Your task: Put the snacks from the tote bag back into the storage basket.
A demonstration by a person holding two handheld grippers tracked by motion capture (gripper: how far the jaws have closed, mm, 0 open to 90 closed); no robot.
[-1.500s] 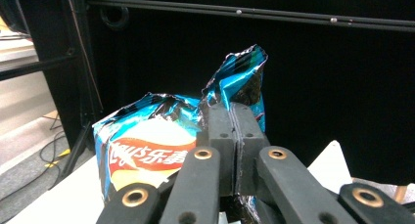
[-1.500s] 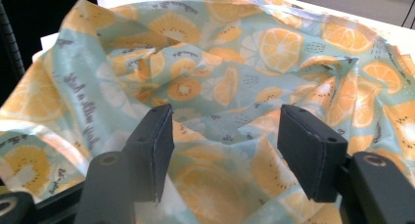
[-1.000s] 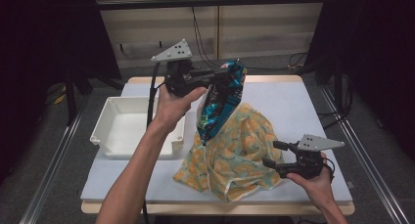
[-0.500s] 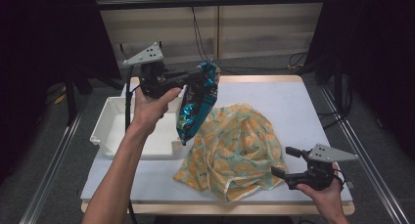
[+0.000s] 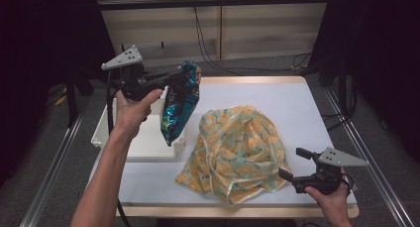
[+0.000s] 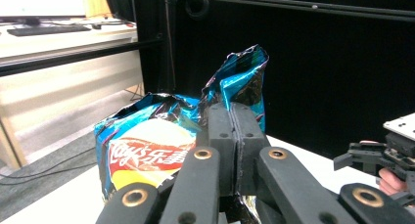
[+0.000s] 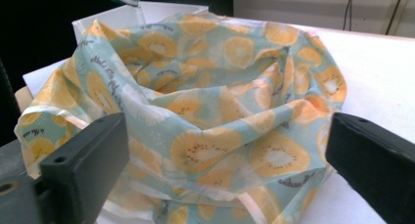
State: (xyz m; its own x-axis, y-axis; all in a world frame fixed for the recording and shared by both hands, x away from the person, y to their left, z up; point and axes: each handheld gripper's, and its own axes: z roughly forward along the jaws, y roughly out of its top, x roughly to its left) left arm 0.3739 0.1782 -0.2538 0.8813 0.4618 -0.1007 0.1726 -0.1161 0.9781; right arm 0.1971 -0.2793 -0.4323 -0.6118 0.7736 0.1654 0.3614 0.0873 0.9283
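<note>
At the far left of the high view one white tray (image 5: 148,147) sits on the bench (image 5: 297,108), its long side along the bench's left edge. Above its right end hangs one blue chip bag (image 5: 179,108), crumpled, clear of both tray and bench. The left claw (image 5: 171,81) has its two jaws pressed tight together on the bag's top edge; in the left gripper view the foil sticks up behind the closed jaws and the red and yellow label faces left of them. The left hand (image 5: 131,110) holds that claw level, with one forearm running down to the bottom edge of the picture.

Just to the right of the tray lies one cloth bag (image 5: 237,152), pale green with orange fruit slices, slumped in a loose heap, with its mouth open towards the right claw in the right gripper view. Its left edge lies just beside the tray's corner.

Further right, near the bench's front right corner, the right hand (image 5: 332,199) holds the right claw (image 5: 292,163). Its jaws have just been opening and stand wide, with nothing pinched; the cloth lies just ahead of them.

The bench top is white with a wooden rim. Around it stand metal rails, dark curtains at both sides, a pale panelled wall behind, and cables on the grey floor.
</note>
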